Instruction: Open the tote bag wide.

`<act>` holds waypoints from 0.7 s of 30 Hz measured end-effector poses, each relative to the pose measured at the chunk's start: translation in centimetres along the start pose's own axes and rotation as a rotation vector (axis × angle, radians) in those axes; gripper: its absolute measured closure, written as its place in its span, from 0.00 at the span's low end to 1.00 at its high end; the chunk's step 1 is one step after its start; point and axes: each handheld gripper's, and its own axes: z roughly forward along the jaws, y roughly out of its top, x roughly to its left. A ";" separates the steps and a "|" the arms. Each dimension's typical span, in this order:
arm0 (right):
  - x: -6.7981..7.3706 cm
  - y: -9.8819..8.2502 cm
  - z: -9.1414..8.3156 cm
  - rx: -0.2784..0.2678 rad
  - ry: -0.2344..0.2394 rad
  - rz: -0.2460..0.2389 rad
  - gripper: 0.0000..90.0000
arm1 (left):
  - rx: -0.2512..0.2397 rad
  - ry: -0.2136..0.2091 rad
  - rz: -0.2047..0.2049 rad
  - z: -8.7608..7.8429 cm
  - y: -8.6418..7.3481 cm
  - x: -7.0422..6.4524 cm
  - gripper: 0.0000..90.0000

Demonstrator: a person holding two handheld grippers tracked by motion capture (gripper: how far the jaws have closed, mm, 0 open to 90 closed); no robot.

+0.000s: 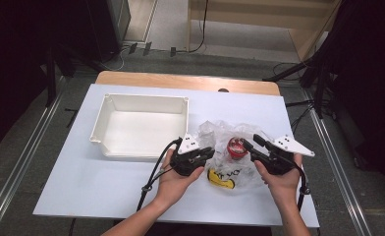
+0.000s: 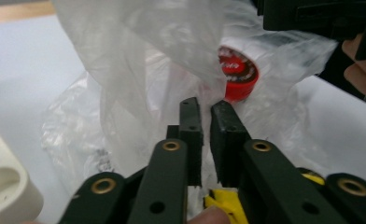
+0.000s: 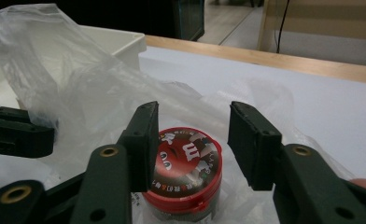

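Nearest the camera, the person's two forearms come in low, each hand wrapped round a black gripper. The left gripper point(image 1: 204, 153) has its jaws together, pinching a fold of the thin, crinkled clear plastic bag point(image 1: 219, 132) that rises in front of it. The right gripper point(image 1: 249, 145) has its jaws apart, standing on either side of a small round red-lidded tub point(image 3: 186, 172) without pressing on it; the tub sits inside the bag, its printed lid showing through the film. Just in front of the hands, also under the film, lies a yellow packet point(image 1: 222, 178) with dark lettering, between the two grippers. The loose bag drapes over and around both items and stands between the left jaws and the tub. Farther back and to the left sits a shallow white plastic tray point(image 1: 109, 105) with a raised rim, near the bag. Everything rests on a smooth white bench point(image 1: 82, 182) edged behind by a light wooden strip. Beyond are grey floor, cables and pale wooden furniture.
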 end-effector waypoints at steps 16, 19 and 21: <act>-4.7 -2.8 3.7 0.177 -0.142 0.137 1.00 | 0.184 0.069 0.025 2.8 -2.8 0.8 1.00; -5.4 -3.5 4.2 0.229 -0.158 0.171 1.00 | 0.236 0.086 0.045 3.3 -3.2 0.8 1.00; -5.8 -3.9 4.4 0.254 -0.169 0.180 1.00 | 0.244 0.094 0.060 3.3 -3.2 0.6 1.00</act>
